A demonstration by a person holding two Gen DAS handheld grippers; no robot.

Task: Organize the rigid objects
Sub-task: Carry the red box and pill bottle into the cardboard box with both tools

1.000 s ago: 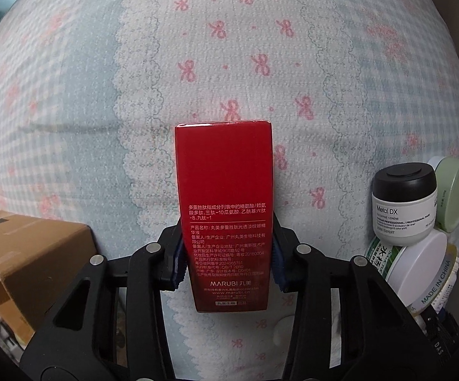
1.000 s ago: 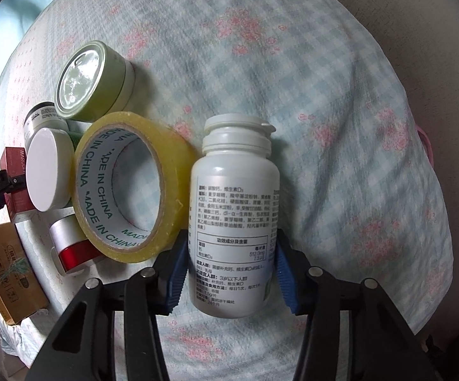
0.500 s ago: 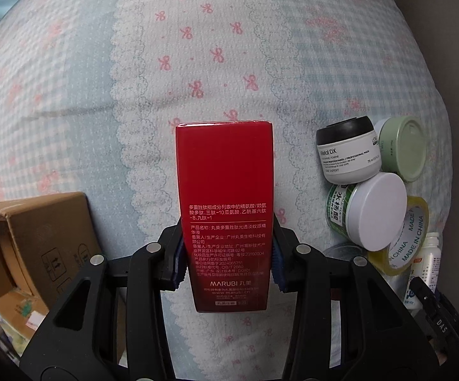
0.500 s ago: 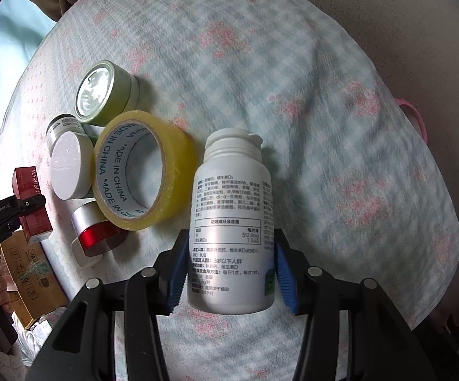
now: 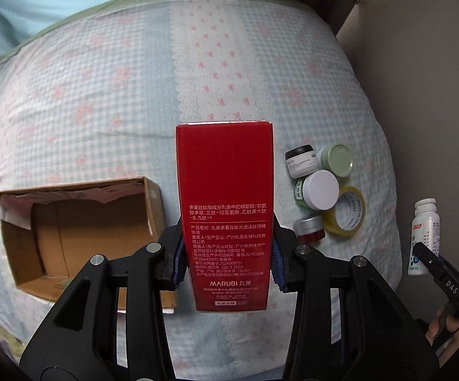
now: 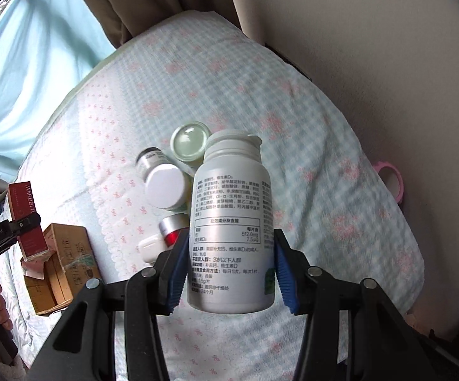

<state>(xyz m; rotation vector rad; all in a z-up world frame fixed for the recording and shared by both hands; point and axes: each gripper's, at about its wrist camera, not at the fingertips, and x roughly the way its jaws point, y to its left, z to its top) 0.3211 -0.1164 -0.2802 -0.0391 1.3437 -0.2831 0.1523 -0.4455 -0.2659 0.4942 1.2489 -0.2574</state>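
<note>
- The left tool (image 5: 227,265) pinches a red box (image 5: 226,209) by its sides and holds it up over the bed (image 5: 102,95).
- The right tool (image 6: 229,268) pinches a white bottle (image 6: 231,222) the same way, also up in the air.
- This step looks like carrying: both things are lifted and need a home.
- An open cardboard box (image 5: 80,222) sits just left of the red box, and looks like the place to put things.
- Next, I think the left tool should go over the cardboard box, come down, then let go.
- Small jars (image 5: 320,189) and a tape roll (image 5: 345,214) wait on the bed.
</note>
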